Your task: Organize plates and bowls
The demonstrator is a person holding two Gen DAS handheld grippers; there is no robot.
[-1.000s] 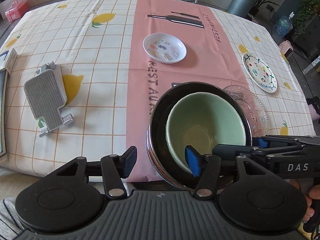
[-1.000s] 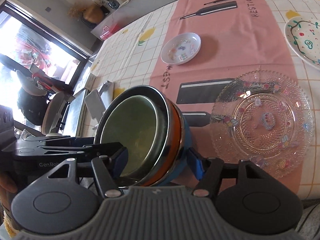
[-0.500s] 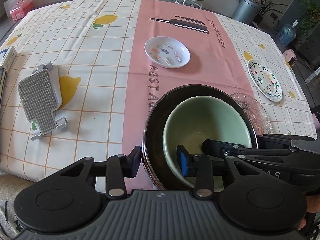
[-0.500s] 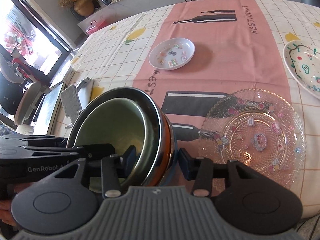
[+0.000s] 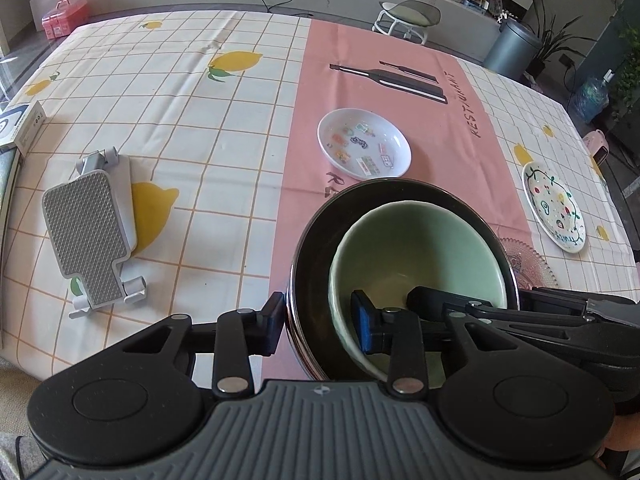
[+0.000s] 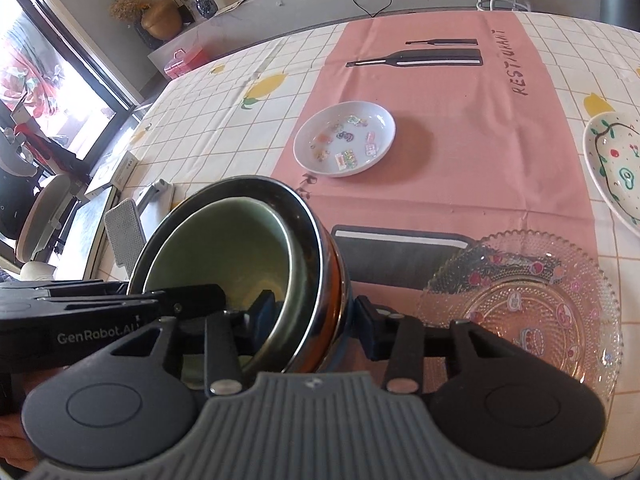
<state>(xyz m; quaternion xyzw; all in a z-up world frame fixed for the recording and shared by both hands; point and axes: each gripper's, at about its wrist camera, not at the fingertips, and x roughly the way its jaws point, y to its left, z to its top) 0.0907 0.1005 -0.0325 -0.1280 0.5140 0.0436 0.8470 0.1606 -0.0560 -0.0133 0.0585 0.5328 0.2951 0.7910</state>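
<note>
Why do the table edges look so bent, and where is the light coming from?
Left wrist view: the fisheye lens bows the tablecloth grid; even daylight, everything sharp. Right wrist view: same curving; the window at left is glaringly overexposed, and the white dish casts a soft shadow rightward.

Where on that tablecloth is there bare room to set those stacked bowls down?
Widest free patch: the lemon-print cloth between the grey stand and the sticker dish. The pink strip beyond that dish is bare too. Crowded: the near right, where the glass plate and painted plate lie.
</note>
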